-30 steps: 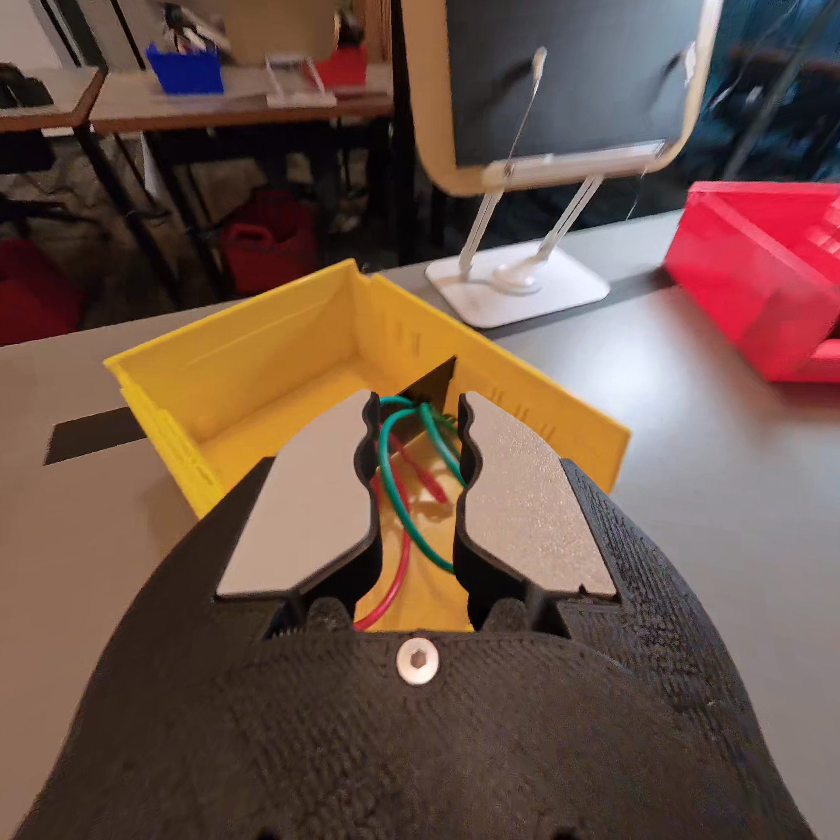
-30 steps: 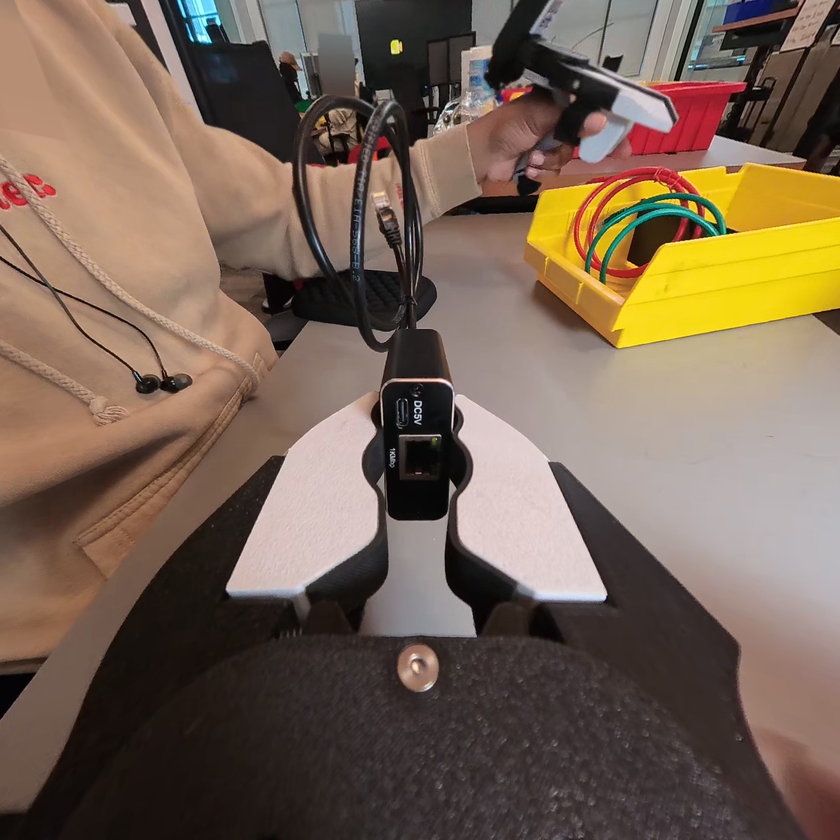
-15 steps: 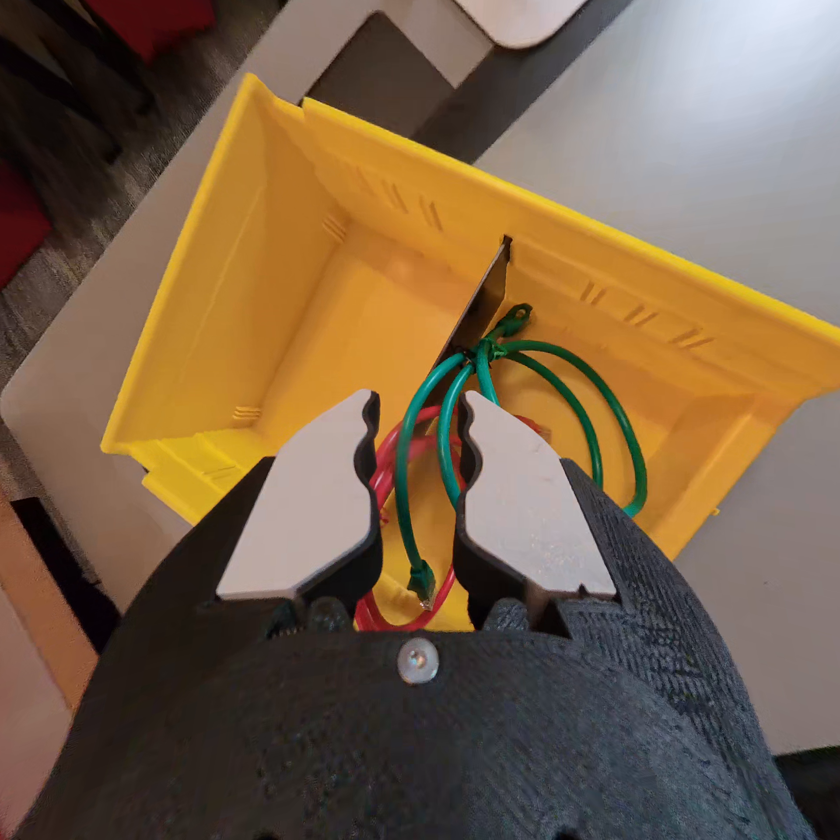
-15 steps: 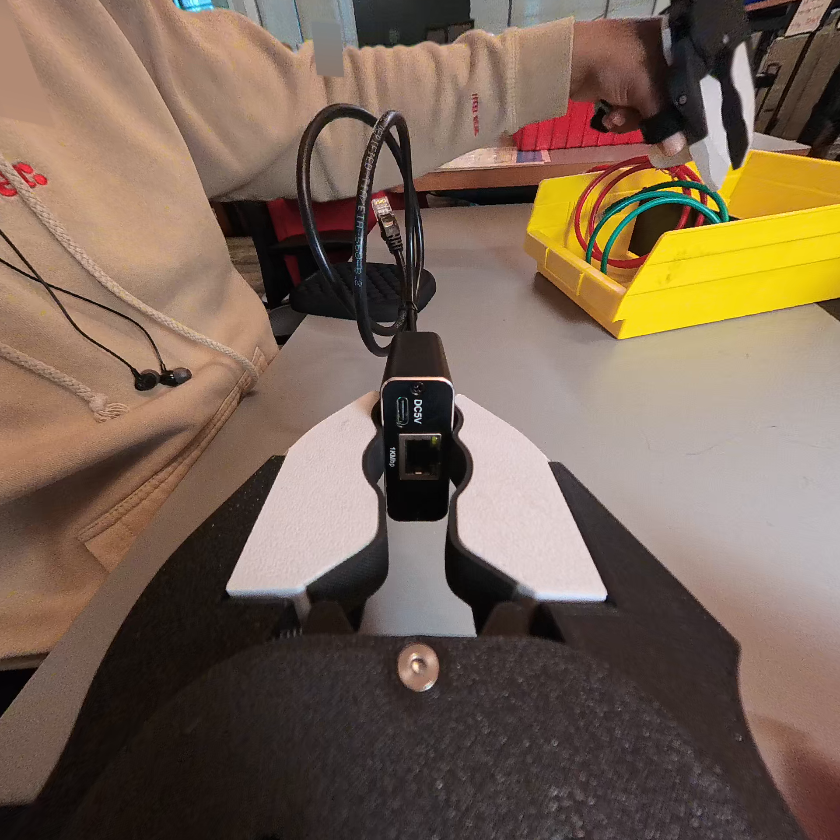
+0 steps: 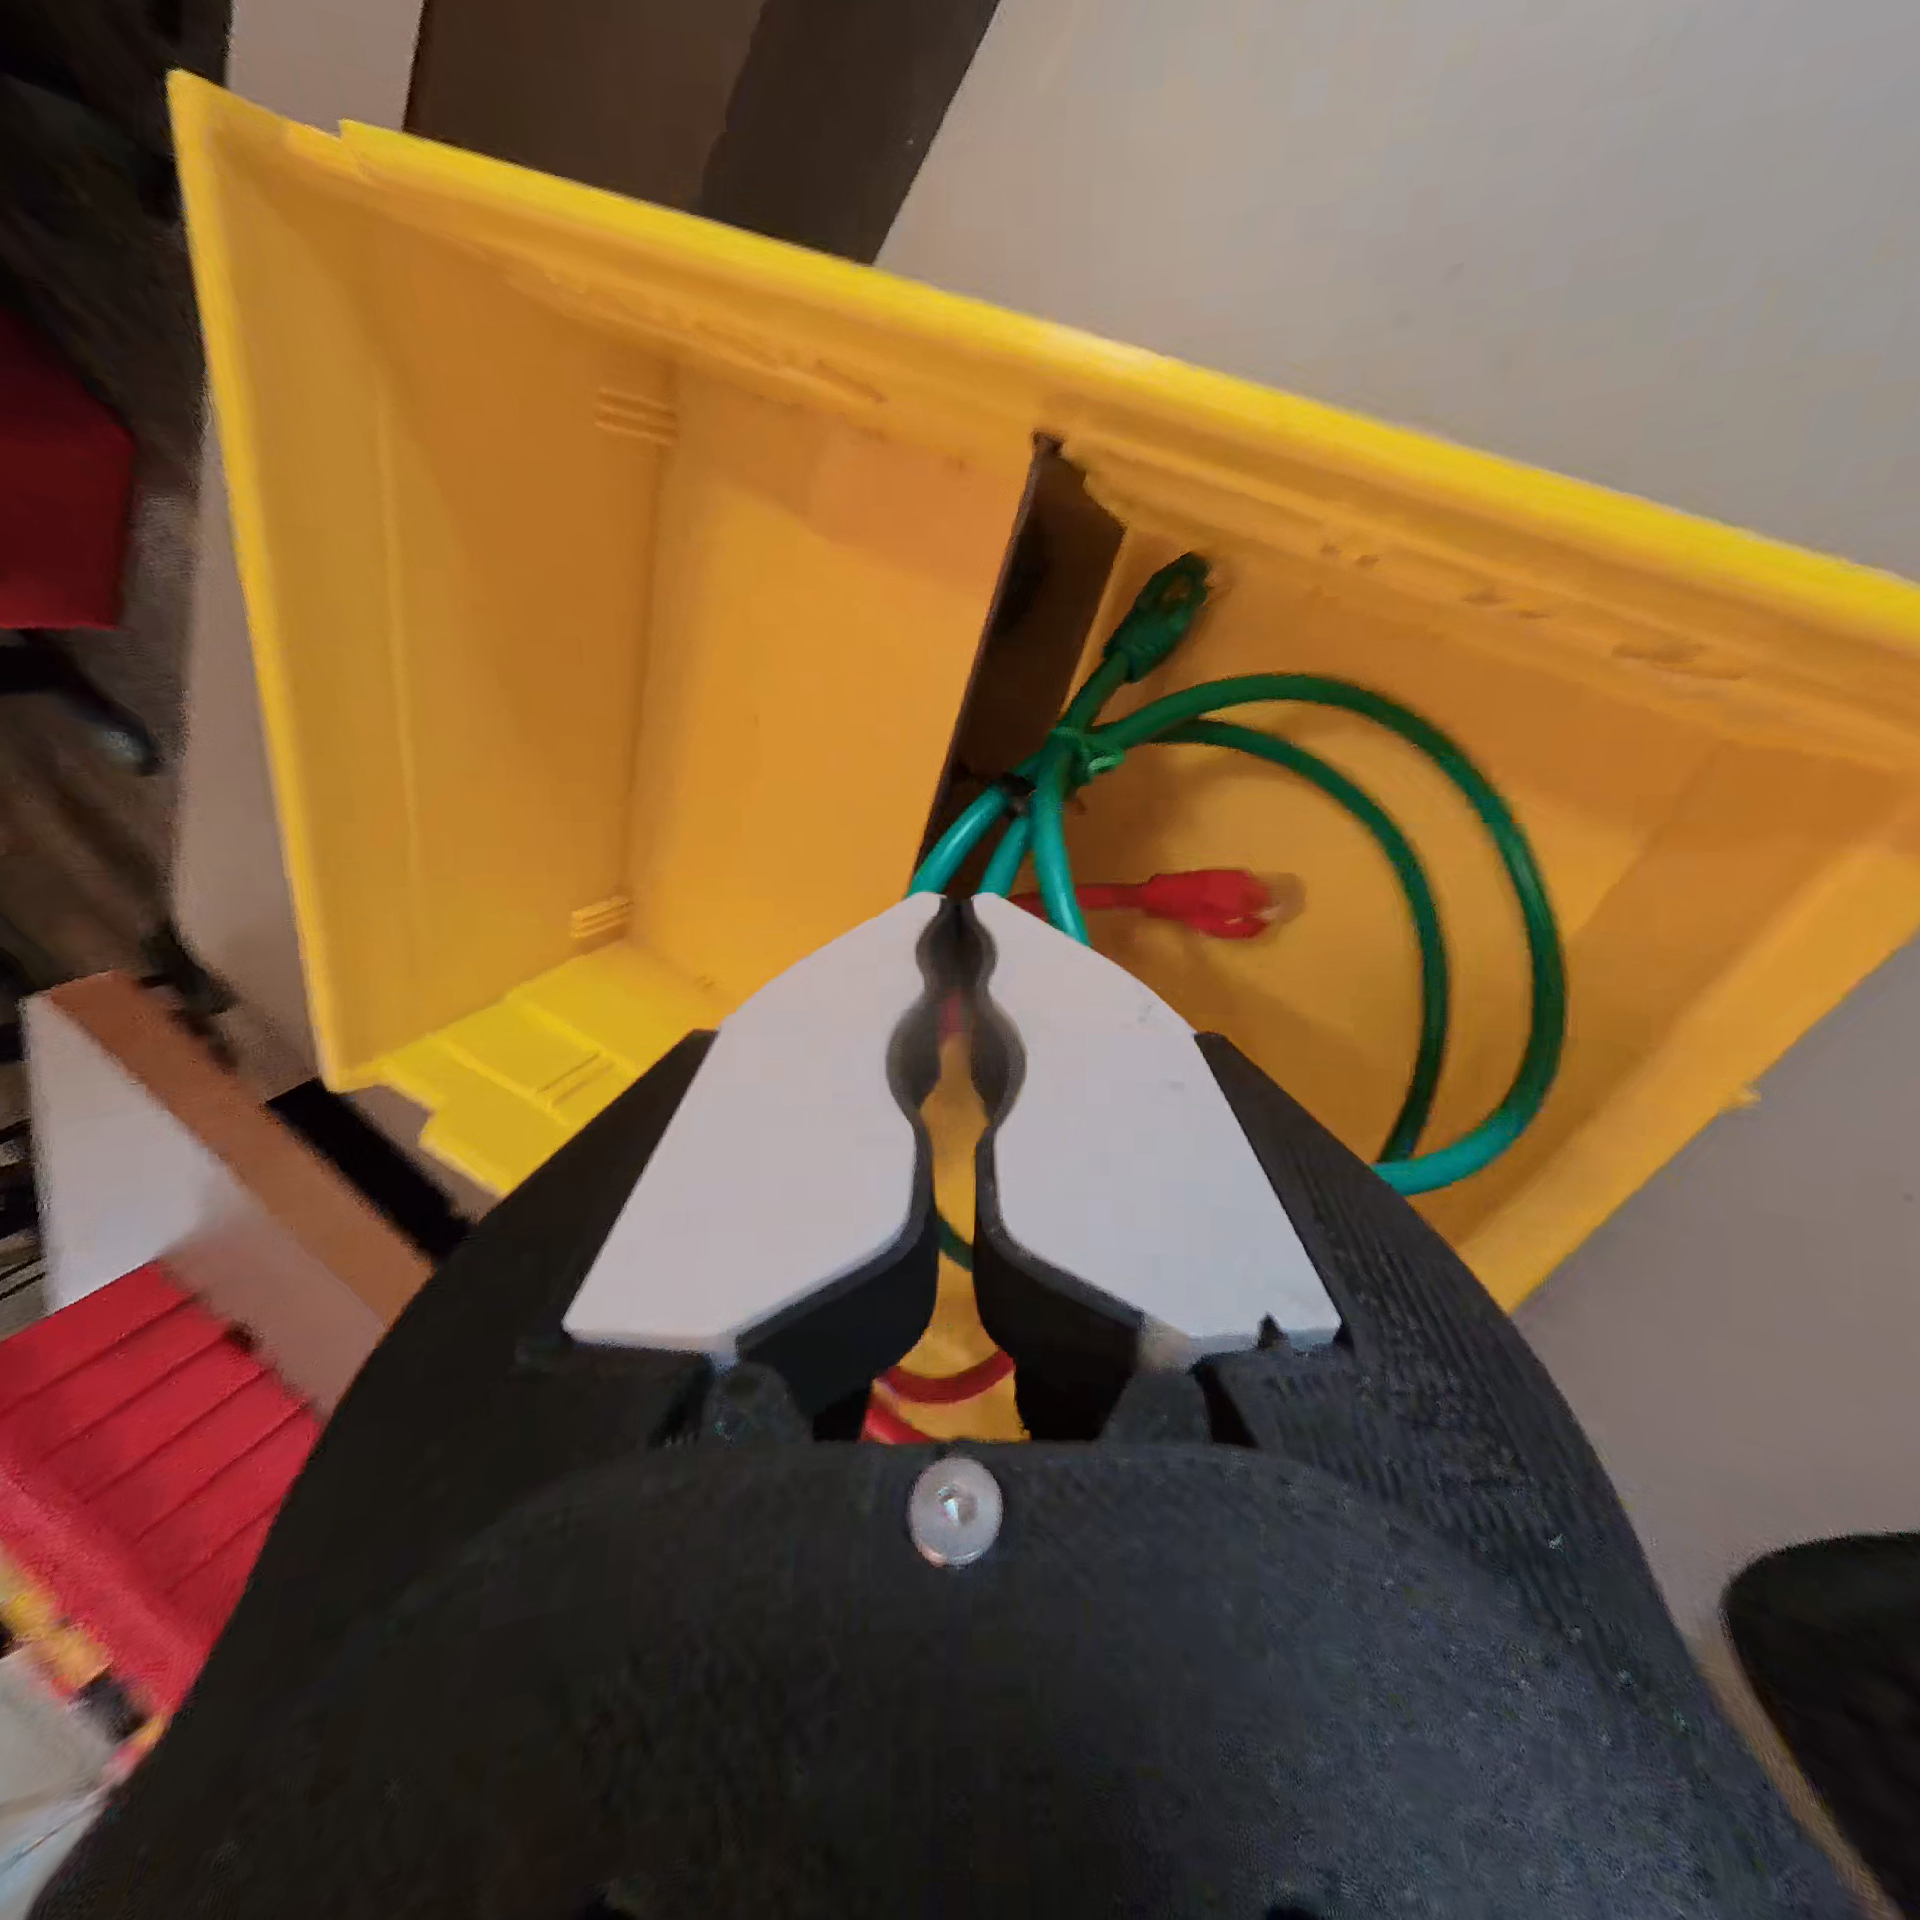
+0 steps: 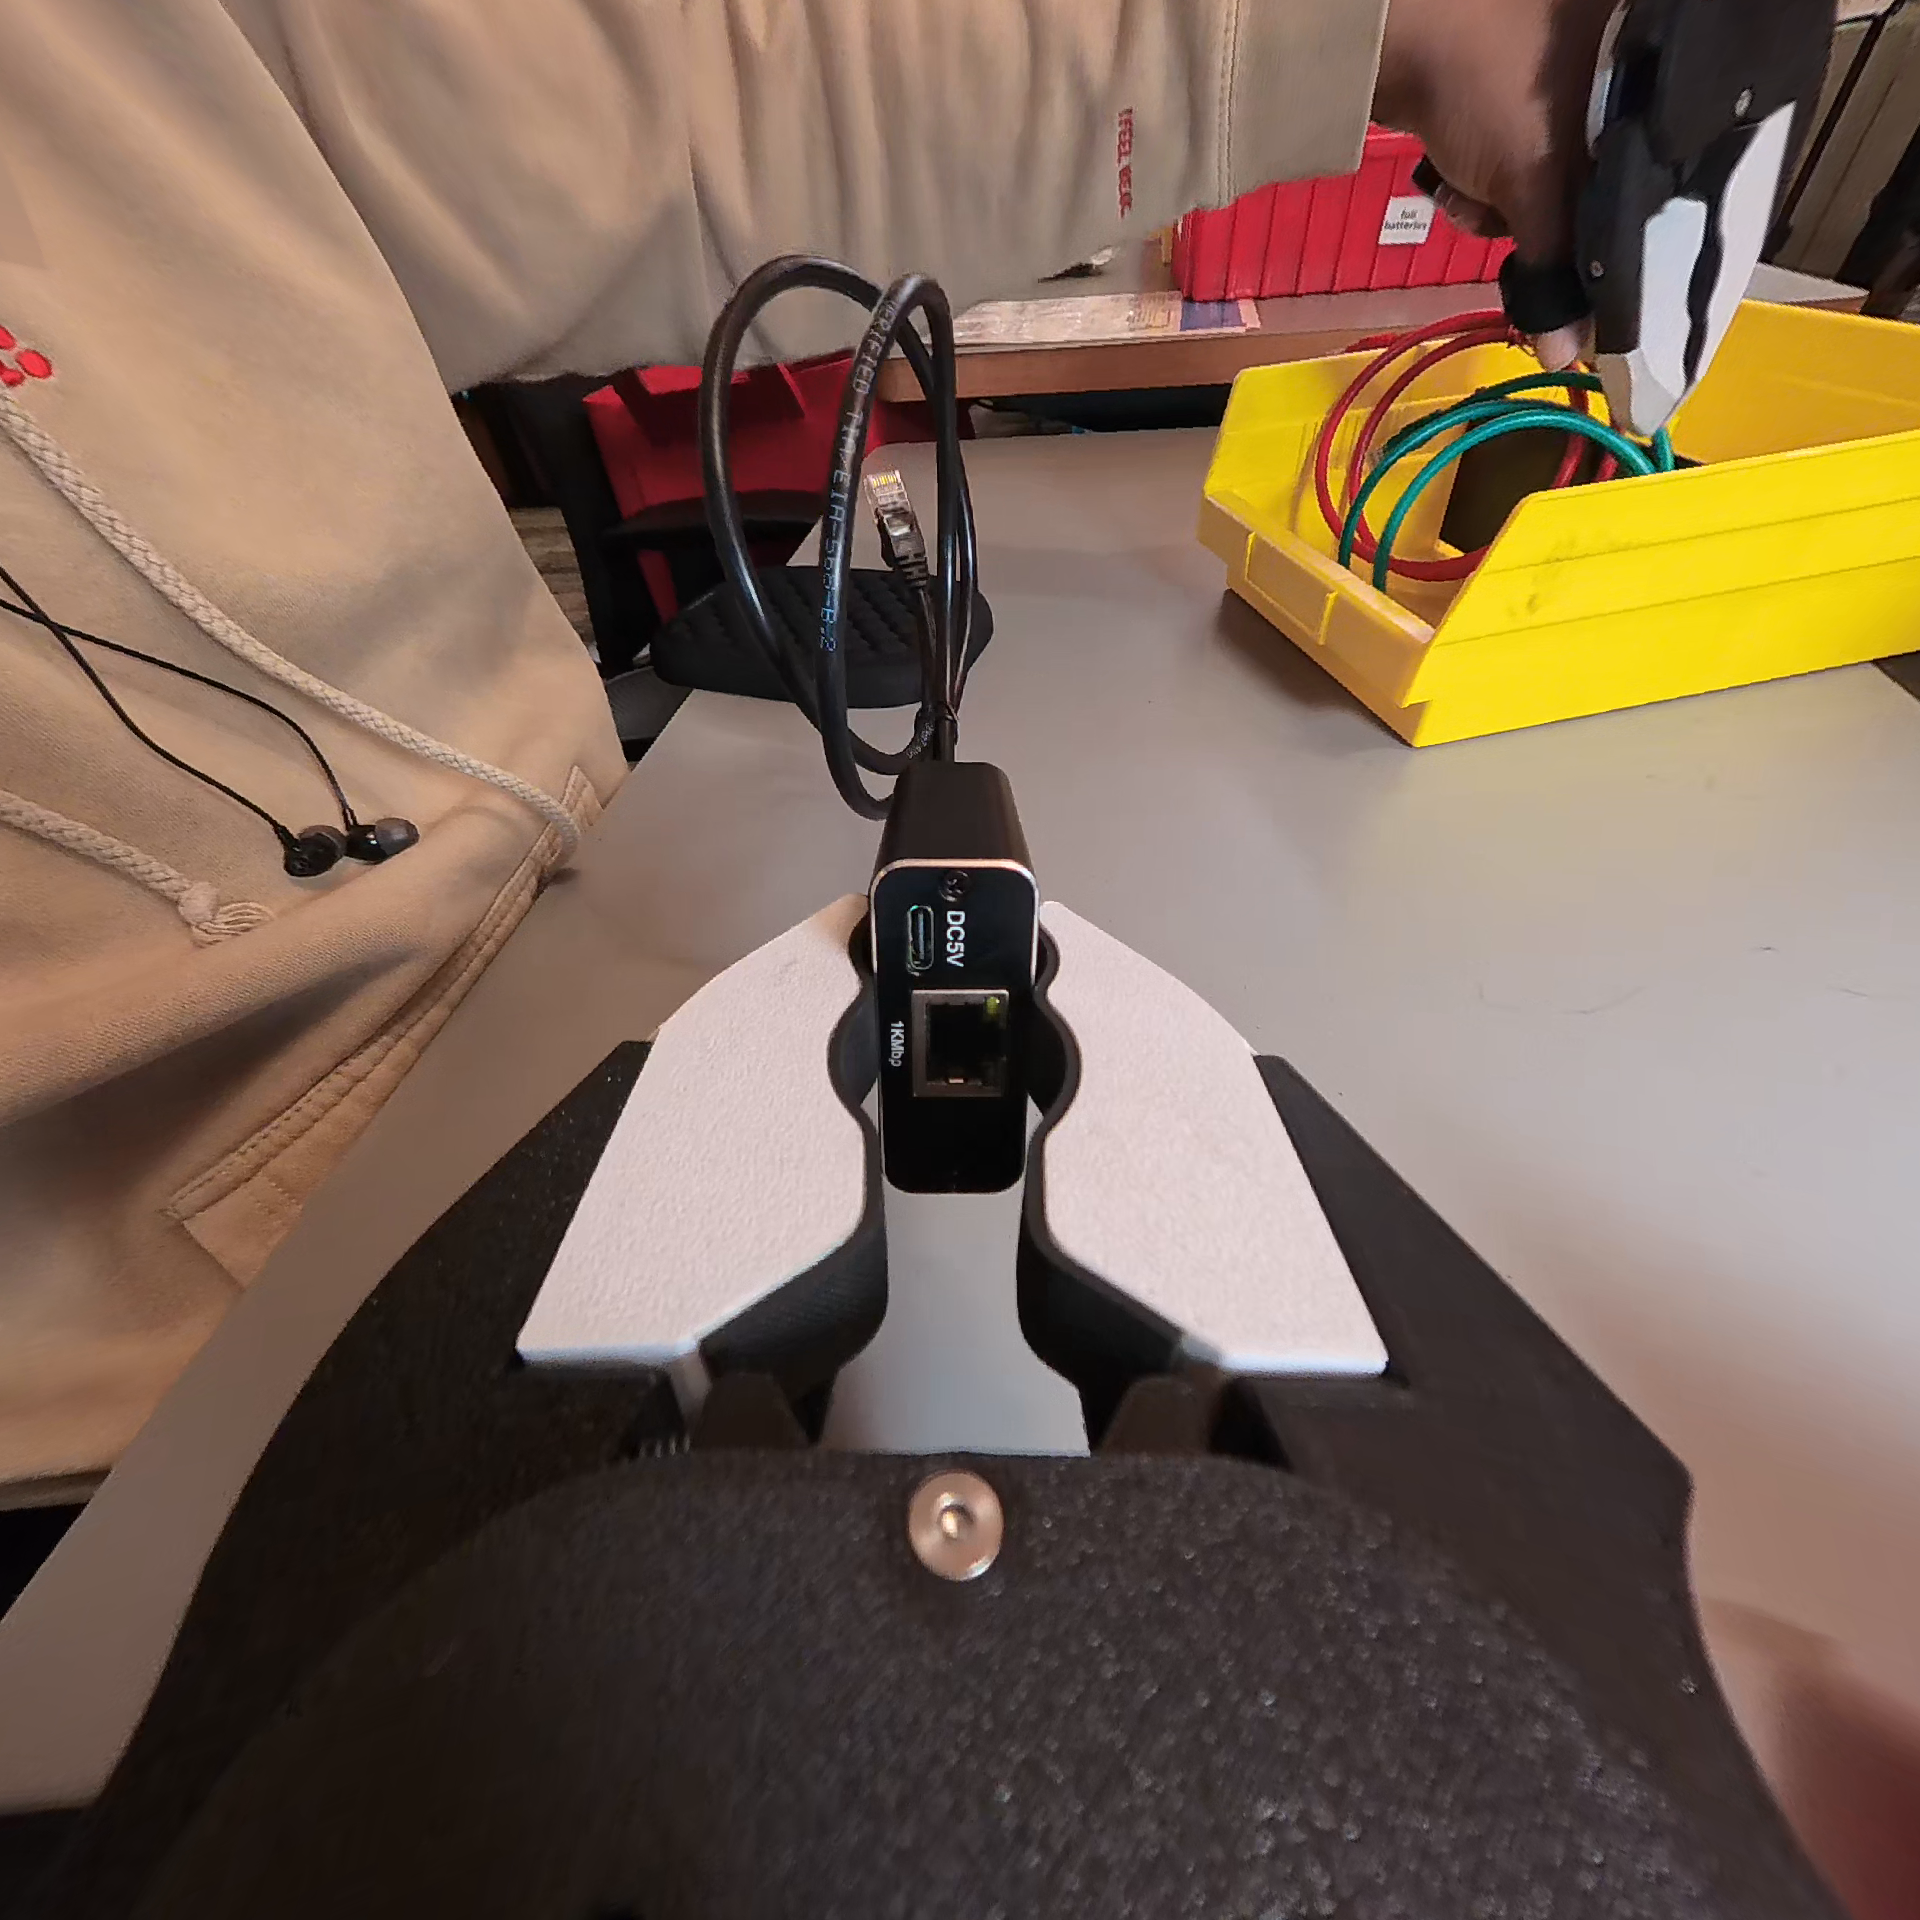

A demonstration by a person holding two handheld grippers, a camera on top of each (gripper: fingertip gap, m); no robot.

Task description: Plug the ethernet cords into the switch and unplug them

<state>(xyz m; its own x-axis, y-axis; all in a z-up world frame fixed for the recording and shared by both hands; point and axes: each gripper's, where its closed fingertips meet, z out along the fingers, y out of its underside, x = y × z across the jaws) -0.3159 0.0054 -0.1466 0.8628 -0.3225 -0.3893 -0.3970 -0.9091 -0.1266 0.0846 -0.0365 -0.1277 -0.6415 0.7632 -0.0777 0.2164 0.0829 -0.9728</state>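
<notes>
My right gripper [image 6: 951, 920] is shut on a small black switch [image 6: 956, 1039] and holds it just above the grey table, with its port end facing the camera. A coiled black ethernet cord [image 6: 831, 499] rises from the switch's far end, its free plug [image 6: 899, 520] hanging in the loop. My left gripper [image 5: 954, 920] reaches into a yellow bin [image 5: 468, 623] and is shut on a coiled green ethernet cord [image 5: 1496, 831]. A red cord [image 5: 1195, 904] lies beneath it. The right wrist view shows the left gripper [image 6: 1652, 405] over the bin [image 6: 1662, 603] with green [image 6: 1455, 436] and red [image 6: 1340, 416] coils.
A black divider [image 5: 1039, 644] stands in the bin. A red bin [image 6: 1309, 239] sits on a table behind. A person's beige hoodie [image 6: 312, 520] with hanging earbuds [image 6: 343, 836] fills the left. A black chair seat [image 6: 790, 634] is past the table edge.
My left gripper has swung down into the yellow bin and its fingers have closed on the green cord. My right gripper has kept still with the switch.
</notes>
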